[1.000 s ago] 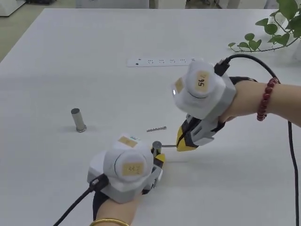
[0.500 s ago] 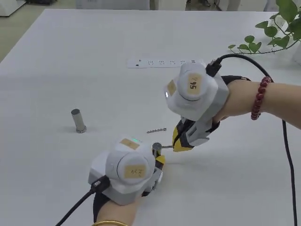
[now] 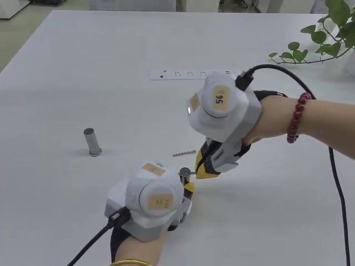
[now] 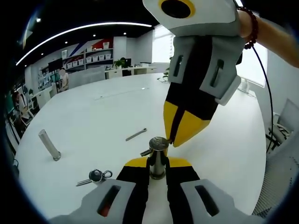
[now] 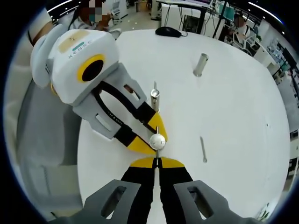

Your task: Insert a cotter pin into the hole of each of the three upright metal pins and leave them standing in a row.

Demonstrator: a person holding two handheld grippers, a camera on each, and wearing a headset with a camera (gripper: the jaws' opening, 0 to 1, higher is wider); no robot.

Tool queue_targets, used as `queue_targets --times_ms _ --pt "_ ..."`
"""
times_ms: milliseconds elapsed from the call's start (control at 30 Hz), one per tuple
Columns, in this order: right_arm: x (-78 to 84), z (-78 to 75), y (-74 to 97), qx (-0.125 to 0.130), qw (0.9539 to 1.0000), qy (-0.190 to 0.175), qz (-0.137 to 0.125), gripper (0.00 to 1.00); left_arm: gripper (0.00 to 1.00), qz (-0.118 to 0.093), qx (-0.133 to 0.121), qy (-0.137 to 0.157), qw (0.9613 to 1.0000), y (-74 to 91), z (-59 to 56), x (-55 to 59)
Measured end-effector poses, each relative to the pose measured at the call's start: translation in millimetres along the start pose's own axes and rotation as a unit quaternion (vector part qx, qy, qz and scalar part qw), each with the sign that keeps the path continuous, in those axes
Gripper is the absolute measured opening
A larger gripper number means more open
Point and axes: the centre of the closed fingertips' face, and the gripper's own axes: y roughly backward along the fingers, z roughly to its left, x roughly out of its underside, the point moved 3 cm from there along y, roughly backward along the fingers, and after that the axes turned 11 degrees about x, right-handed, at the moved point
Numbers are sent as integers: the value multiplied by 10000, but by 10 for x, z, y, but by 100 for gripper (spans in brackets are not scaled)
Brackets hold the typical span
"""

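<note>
Left gripper (image 4: 158,164) is clamped on the upright metal pin (image 4: 159,144), and right gripper (image 5: 158,161) pinches a cotter pin (image 4: 145,152) that's poking through its hole.

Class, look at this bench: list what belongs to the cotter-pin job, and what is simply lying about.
Belongs to the job:
left tool, shut on the held pin
right tool, shut on the gripped cotter pin
spare cotter pin
bare pin, standing apart
finished pin, cotter pin through it

Lying about:
power strip
plant
</note>
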Motion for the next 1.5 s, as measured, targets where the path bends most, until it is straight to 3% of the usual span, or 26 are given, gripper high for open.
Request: queue_targets --times_ms 467,633,967,1500 --pt "-86 19 6 19 9996 -138 -228 5 11 -12 -38 29 10000 -5 2 -2" --pt "-86 7 85 3 9987 -394 -329 8 11 -13 -52 23 10000 -7 2 -5" --pt "44 23 102 136 9988 -433 -170 7 11 -16 -111 52 9999 -5 -6 -5" --pt "2 64 77 94 9989 -391 -225 3 11 -9 -104 72 9999 0 -14 -11"
